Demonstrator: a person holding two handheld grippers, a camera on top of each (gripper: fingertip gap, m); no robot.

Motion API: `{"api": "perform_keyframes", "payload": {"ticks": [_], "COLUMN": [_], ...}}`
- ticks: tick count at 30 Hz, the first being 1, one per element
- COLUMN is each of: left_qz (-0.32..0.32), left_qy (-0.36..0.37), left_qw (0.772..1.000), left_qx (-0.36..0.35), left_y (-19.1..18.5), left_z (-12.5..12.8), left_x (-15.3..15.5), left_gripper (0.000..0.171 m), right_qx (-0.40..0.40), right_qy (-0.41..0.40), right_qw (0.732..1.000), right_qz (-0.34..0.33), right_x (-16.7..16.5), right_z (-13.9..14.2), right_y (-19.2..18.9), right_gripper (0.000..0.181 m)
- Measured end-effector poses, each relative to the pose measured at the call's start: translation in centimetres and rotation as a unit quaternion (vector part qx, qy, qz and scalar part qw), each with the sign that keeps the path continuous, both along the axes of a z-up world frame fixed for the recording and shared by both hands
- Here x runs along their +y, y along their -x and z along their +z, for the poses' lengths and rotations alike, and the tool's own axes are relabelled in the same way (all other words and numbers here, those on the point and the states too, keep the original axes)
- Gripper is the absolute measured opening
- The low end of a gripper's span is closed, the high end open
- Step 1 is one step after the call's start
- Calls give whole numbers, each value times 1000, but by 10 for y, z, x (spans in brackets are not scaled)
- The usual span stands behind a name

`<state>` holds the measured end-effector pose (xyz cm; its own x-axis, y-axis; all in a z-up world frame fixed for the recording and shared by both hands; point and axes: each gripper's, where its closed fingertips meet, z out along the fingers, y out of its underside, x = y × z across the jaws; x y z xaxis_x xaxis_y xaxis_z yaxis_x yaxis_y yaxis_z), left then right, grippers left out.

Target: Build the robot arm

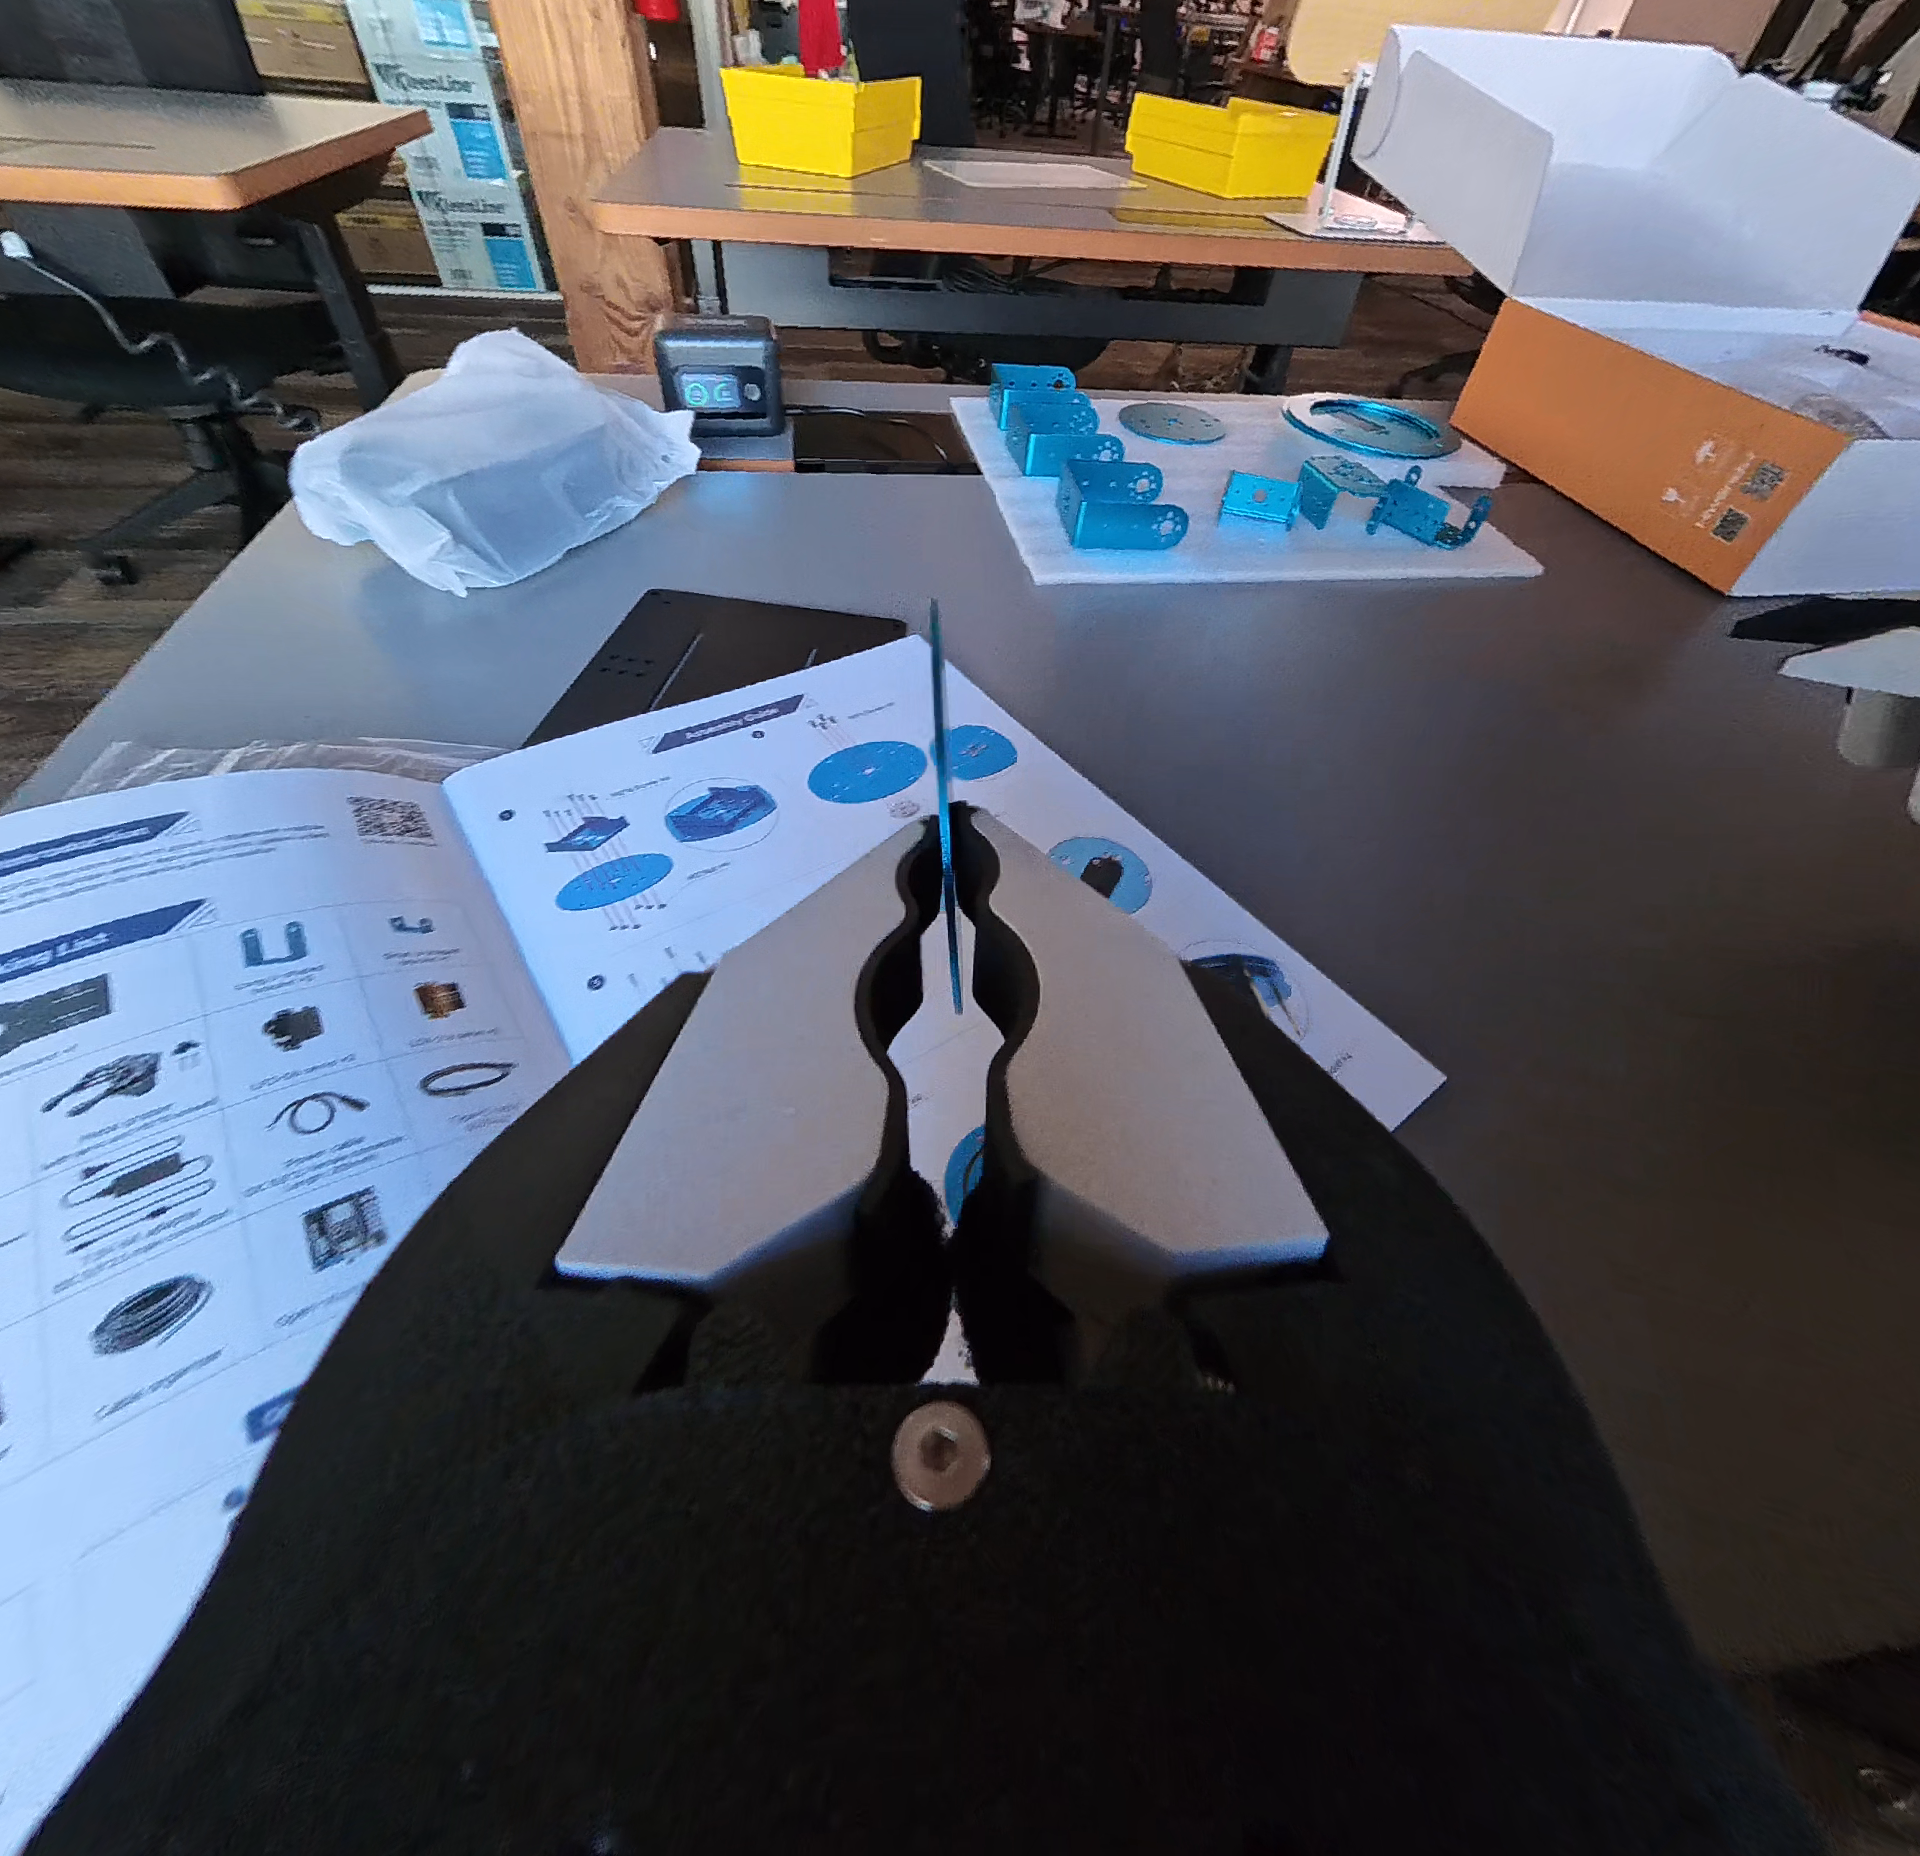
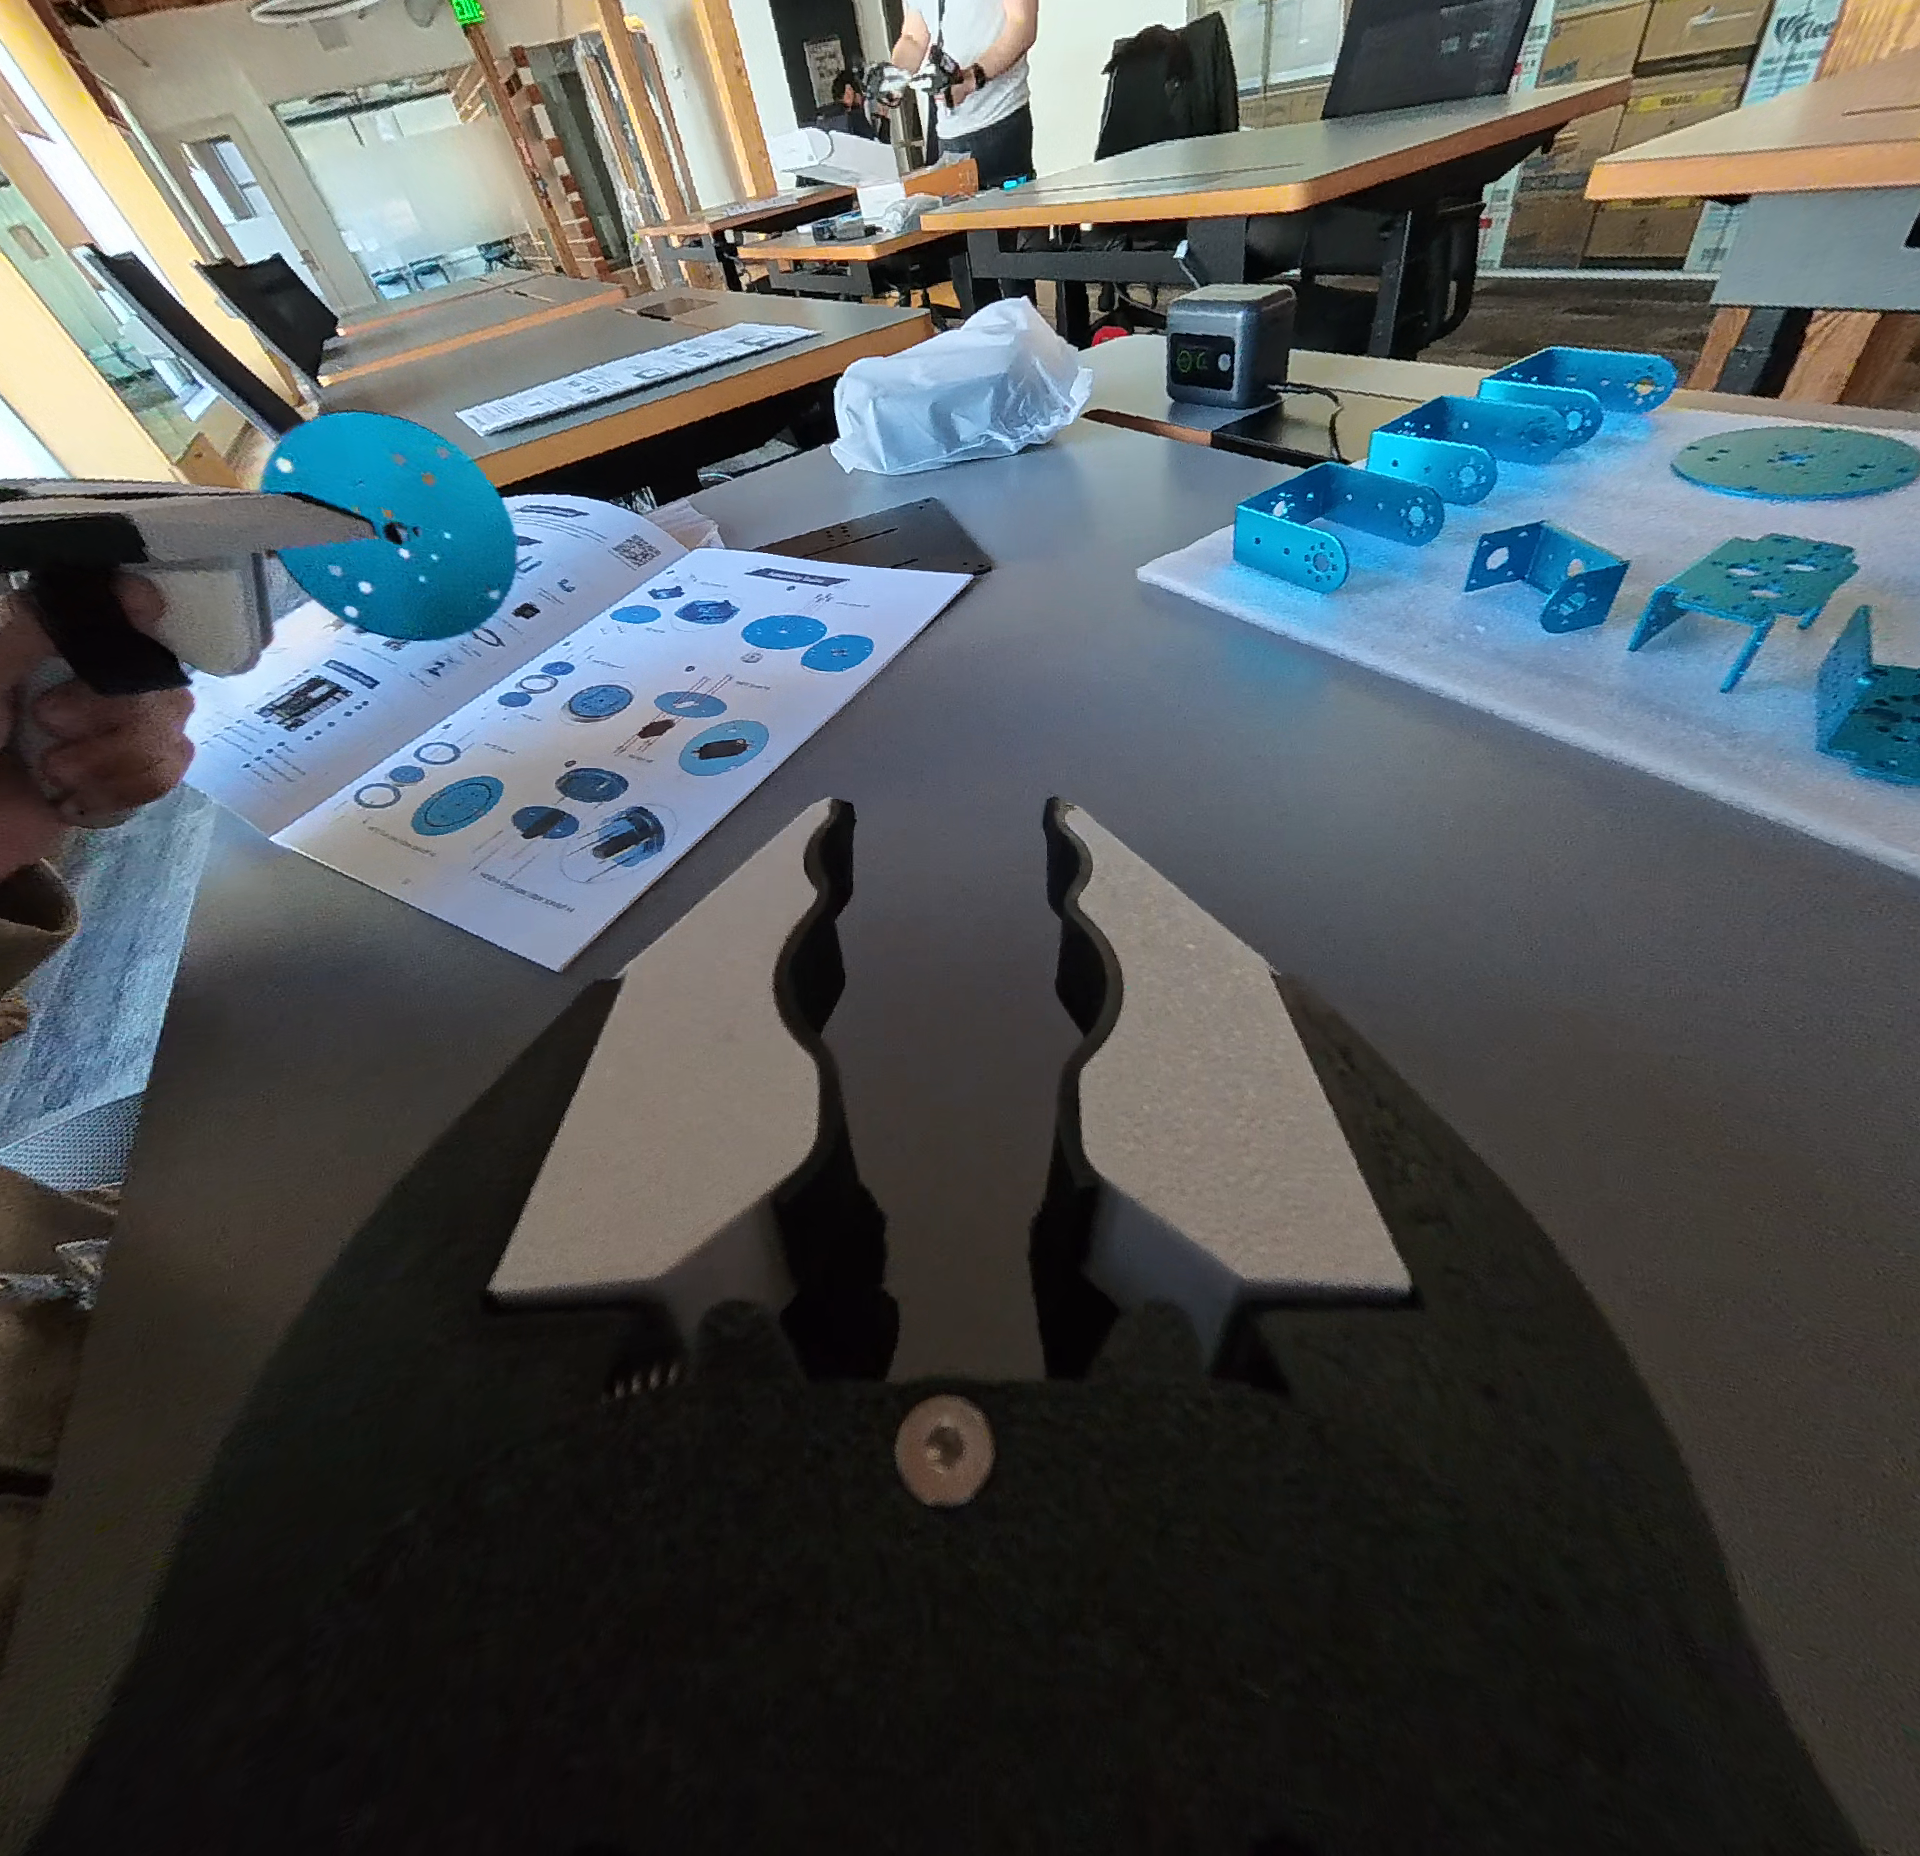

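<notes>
Your left gripper (image 1: 951,830) is closed on a thin blue disc (image 1: 943,798), which you hold on its edge: in the left wrist view you see only a narrow blue line that runs from between the tips toward 12 o'clock. The disc hangs in the air above the open booklet (image 1: 582,871) and does not touch it.

Your right gripper (image 2: 948,819) holds nothing; its jaws stand apart with only the dark table (image 2: 1195,767) under them. From this gripper the disc (image 2: 400,528) is at about 10 o'clock, and here you see its flat round face with small holes. So the face of the disc looks toward your right side, and its edge points forward from the left hand.

Farther, at 1 to 2 o'clock from the right gripper, blue metal brackets (image 2: 1340,528) and a second round plate (image 2: 1797,461) lie on a white foam sheet (image 2: 1558,684). These are nearer to the right gripper than to the left. Behind the booklet at 12 o'clock there is a white plastic bag (image 2: 956,388).
</notes>
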<state>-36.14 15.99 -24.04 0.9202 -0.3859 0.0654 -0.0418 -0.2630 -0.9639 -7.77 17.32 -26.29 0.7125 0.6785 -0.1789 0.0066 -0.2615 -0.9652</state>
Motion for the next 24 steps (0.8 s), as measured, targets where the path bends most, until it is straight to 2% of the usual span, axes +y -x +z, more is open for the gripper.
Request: {"api": "perform_keyframes", "payload": {"ticks": [7,20,24], "left_qz": [-22,-33,-38], "left_qy": [1,9,10], "left_qw": [1000,999,999], "left_qx": [5,1,-6], "left_y": [-18,-27,-29], "left_z": [-2,-9,-8], "left_x": [8,10,10], "left_gripper": [0,0,0], "right_qx": [15,-33,-35], "right_qy": [6,13,33], "right_qw": [1000,999,998], "right_qz": [-16,-15,-31], "right_x": [3,4,16], "right_z": [1,-12,-12], "right_y": [-11,-7,-20], "right_gripper": [35,35,40]}}
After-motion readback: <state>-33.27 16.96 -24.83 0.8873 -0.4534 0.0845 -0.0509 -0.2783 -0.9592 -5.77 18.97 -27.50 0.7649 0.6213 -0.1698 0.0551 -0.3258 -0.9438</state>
